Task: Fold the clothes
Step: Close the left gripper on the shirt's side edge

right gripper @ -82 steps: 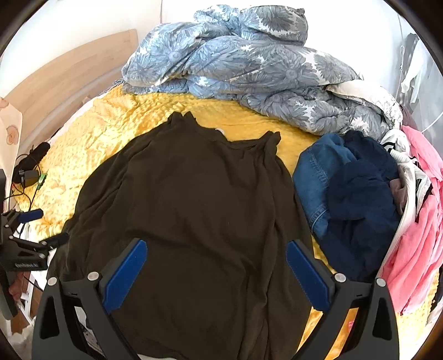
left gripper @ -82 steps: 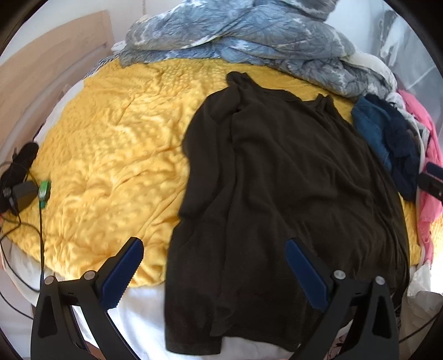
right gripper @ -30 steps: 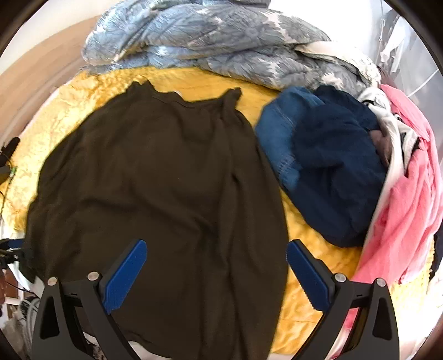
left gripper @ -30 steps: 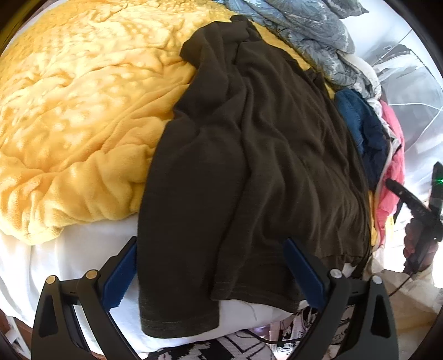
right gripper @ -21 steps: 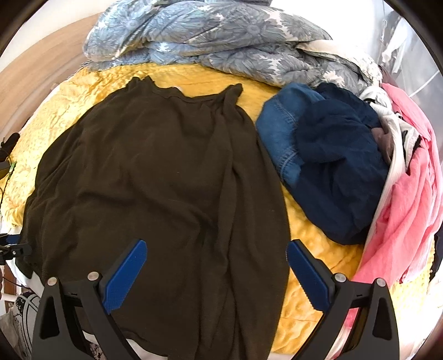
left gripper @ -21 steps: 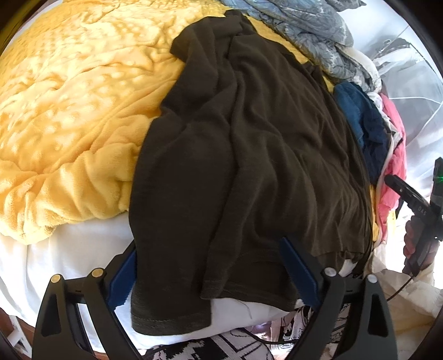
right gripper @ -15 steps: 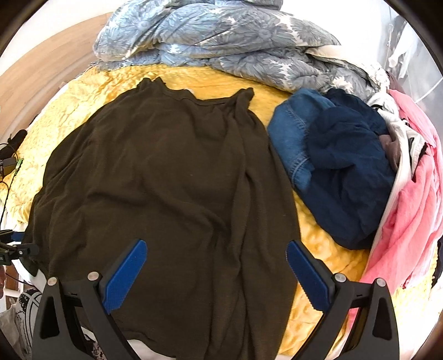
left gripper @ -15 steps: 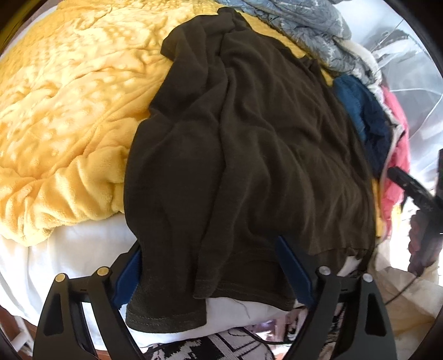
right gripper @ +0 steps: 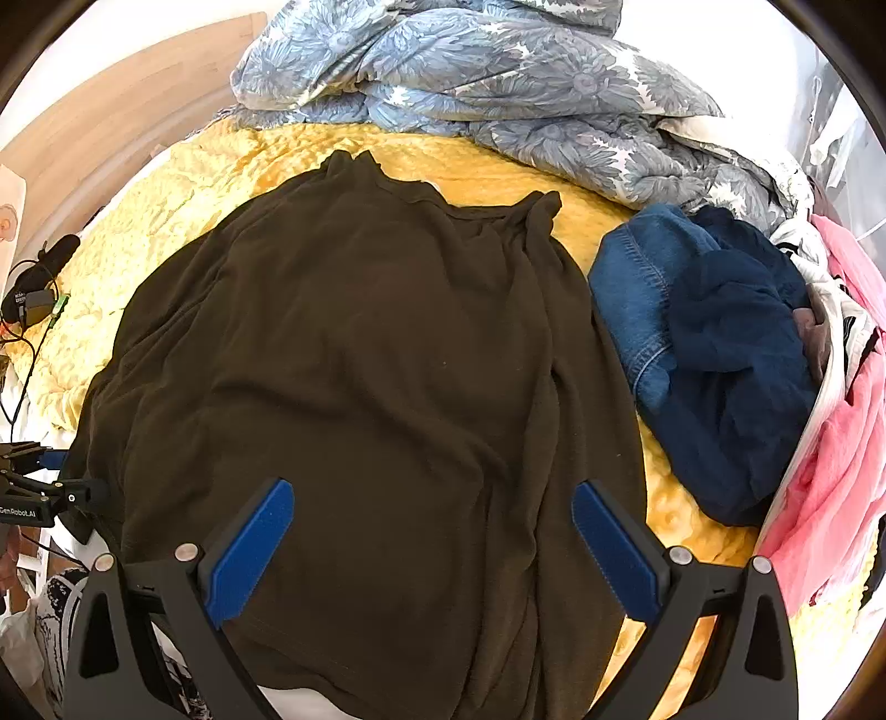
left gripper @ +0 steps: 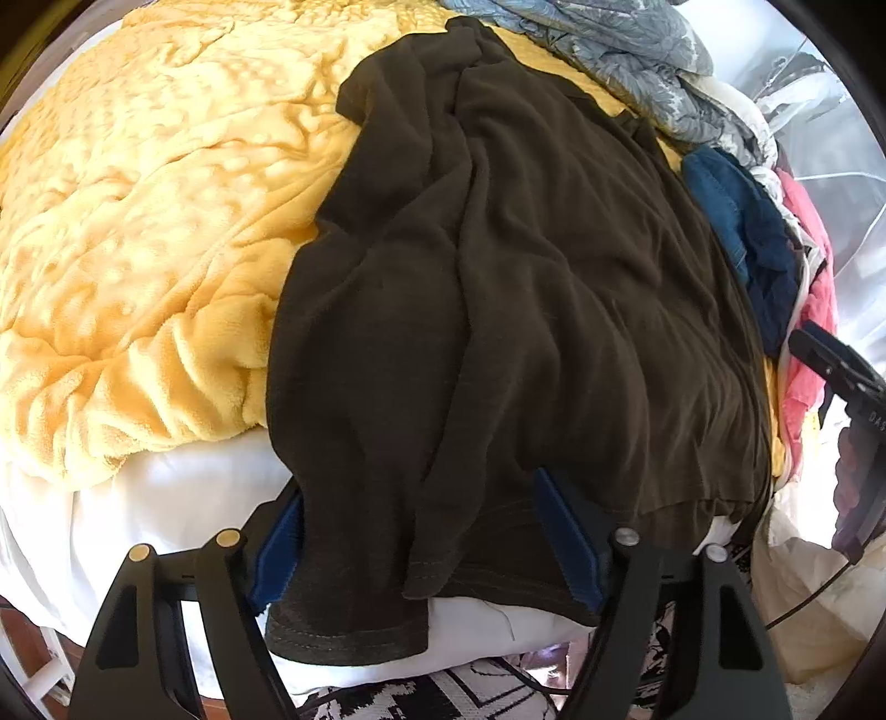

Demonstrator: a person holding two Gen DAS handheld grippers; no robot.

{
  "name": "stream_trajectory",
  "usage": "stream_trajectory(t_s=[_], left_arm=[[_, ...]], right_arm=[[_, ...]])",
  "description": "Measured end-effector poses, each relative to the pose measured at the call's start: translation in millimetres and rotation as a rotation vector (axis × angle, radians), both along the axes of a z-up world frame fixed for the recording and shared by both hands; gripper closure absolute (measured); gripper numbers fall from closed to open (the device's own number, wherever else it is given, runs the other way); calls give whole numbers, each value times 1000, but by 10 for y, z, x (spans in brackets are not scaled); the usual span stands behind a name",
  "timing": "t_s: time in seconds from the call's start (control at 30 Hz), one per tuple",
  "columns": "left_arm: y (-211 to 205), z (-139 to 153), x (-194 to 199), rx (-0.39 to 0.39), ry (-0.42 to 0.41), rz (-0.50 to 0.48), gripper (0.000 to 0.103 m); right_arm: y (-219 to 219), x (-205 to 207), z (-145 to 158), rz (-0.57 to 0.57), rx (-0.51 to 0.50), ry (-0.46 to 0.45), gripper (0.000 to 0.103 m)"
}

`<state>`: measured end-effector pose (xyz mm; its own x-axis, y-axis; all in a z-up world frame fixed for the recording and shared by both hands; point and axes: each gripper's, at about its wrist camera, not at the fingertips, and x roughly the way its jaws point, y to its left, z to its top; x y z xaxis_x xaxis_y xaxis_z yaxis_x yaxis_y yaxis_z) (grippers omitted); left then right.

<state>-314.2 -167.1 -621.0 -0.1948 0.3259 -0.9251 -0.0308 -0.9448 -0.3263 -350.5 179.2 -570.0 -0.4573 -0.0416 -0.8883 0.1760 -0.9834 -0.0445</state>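
Left wrist view: left gripper (left gripper: pixel 426 545) pointed steeply down at the near edge of the bed, jaws closing around the near-left hem corner of the dark brown shirt (left gripper: pixel 526 288). Fabric sat between the blue pads (left gripper: pixel 565 545); the left pad was partly hidden behind the cloth, the right pad had cloth draped over its tip. Pads not clearly pressing yet, so gap still wide, nothing clamped. Shirt lay spread lengthwise on the yellow blanket (left gripper: pixel 144 210), collar at the far end, hem hanging over the white sheet (left gripper: pixel 166 498) at the near edge. Blue floral duvet (left gripper: pixel 609 50) bunched at far right. Denim and navy pile (left gripper: pixel 742 238) and pink garment (left gripper: pixel 814 310) just right of the shirt. Right gripper body (left gripper: pixel 841 371) visible at the right edge, jaws not readable from here.

Right wrist view: right gripper (right gripper: pixel 432 545) hovered over the shirt's (right gripper: pixel 360 360) near-right part, jaws spread wide, pads clear of the fabric, nothing held. Shirt covered the middle of the blanket (right gripper: pixel 183 183), collar far, near the duvet (right gripper: pixel 470 77). Denim and navy pile (right gripper: pixel 714 354) just right of the shirt, pink garment (right gripper: pixel 841 443) further right. Left gripper (right gripper: pixel 50 498) at the shirt's near-left edge. Wooden headboard (right gripper: pixel 111 111) far left; black device with cables (right gripper: pixel 33 288) on the blanket's left edge.
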Motion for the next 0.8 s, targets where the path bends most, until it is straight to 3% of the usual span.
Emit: stream_trajectory(t_s=[0.17,0.4,0.57,0.63,0.8], left_arm=[[-124,24,13,33,-2,17,28],[-240,51,71,52,-8,26,43],[-179,74,53,53,-6,50,47],[-186,75,72,51,-5,53,59],[-197,108,104,48,0,55,60]], right_arm=[[4,2,-18,-5,2,-7,0],[21,6,-33,-11,-1,-11,0],[39,13,-41,-17,0,-12,0],[57,12,-46,-23,2,-13,0],[95,9,-47,-32,3,-12,0]])
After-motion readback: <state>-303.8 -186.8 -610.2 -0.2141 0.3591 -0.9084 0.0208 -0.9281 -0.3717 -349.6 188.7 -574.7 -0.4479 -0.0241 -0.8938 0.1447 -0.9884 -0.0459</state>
